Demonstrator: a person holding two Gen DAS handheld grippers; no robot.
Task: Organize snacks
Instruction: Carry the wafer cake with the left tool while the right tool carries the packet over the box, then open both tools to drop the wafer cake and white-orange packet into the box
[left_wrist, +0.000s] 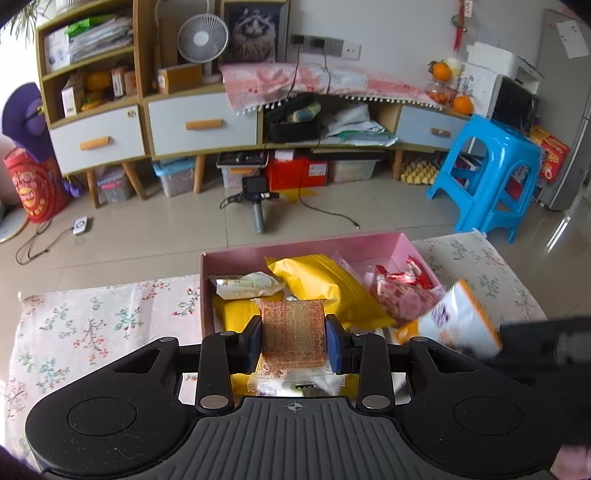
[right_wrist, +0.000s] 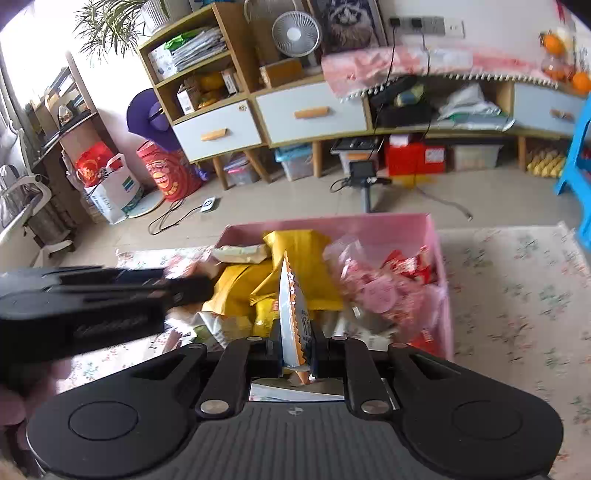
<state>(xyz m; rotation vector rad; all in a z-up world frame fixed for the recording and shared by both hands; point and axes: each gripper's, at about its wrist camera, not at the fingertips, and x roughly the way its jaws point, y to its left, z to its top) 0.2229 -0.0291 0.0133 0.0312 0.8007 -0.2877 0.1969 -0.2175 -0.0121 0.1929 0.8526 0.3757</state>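
A pink box (left_wrist: 303, 245) (right_wrist: 439, 243) of snacks stands on the flowered tablecloth. My left gripper (left_wrist: 294, 341) is shut on a clear-wrapped brown square cake (left_wrist: 291, 328), held above the box's near left part. My right gripper (right_wrist: 293, 350) is shut on the edge of a white and orange snack bag (right_wrist: 291, 314) (left_wrist: 461, 317), held upright over the box. Inside lie yellow packets (left_wrist: 325, 284) (right_wrist: 295, 254), a pale green-white packet (left_wrist: 247, 285) and a bag of pink and red sweets (left_wrist: 402, 295) (right_wrist: 376, 288). In the right wrist view the left gripper's black body (right_wrist: 85, 306) comes in from the left.
The flowered tablecloth (left_wrist: 92, 328) (right_wrist: 517, 302) stretches to both sides of the box. Beyond the table's far edge are tiled floor, a blue plastic stool (left_wrist: 487, 173), a handheld device with cables (left_wrist: 256, 199) and a low cabinet with drawers (left_wrist: 199, 125).
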